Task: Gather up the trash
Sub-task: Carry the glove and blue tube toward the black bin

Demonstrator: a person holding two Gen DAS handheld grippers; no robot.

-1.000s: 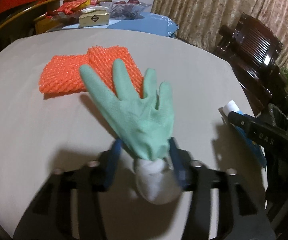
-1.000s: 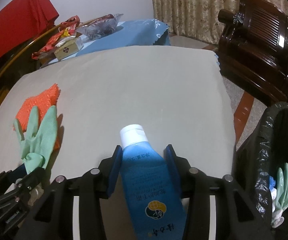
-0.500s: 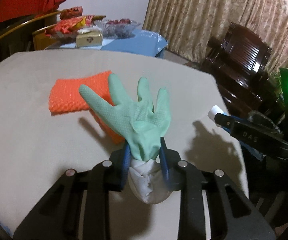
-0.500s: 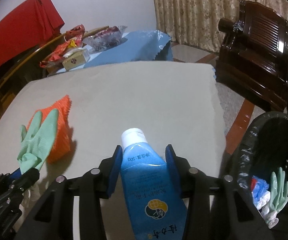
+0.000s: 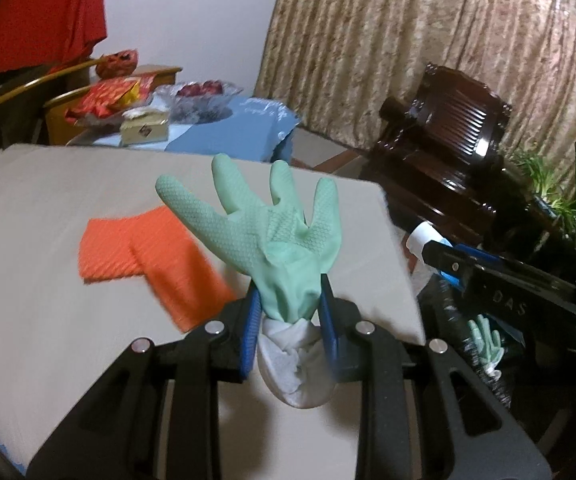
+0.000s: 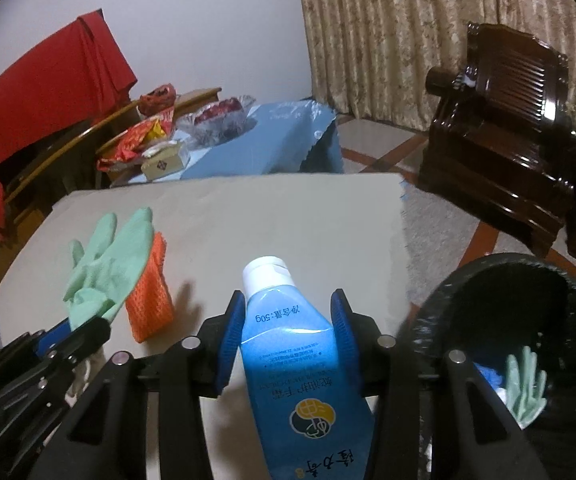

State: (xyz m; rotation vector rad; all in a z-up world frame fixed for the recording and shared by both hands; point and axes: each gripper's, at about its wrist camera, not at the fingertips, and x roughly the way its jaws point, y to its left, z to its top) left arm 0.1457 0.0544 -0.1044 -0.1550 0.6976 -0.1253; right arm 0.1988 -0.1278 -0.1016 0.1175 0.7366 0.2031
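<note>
Mint-green rubber fills the left wrist view: a glove (image 5: 272, 240) stands up from the left gripper (image 5: 288, 320), whose blue pads have just closed further and now pinch the glove at its cuff, with white lining bunched below them. That view alone shows the orange mesh pad (image 5: 148, 252) spread flat on the beige tabletop (image 5: 48, 280) toward its left edge; only a dim slice of the black-lined trash bin (image 5: 487, 344) shows past the right edge. The right wrist view shows what the left cannot: the bin's (image 6: 527, 320) open mouth just off the tabletop's right edge, with a second green glove (image 6: 523, 388) and bits of blue and white trash lying inside. The right gripper (image 6: 288, 332) is partly closed on a blue tube (image 6: 291, 344) with a white cap, its pads pressing both sides, the cap pointing toward the far edge.
</note>
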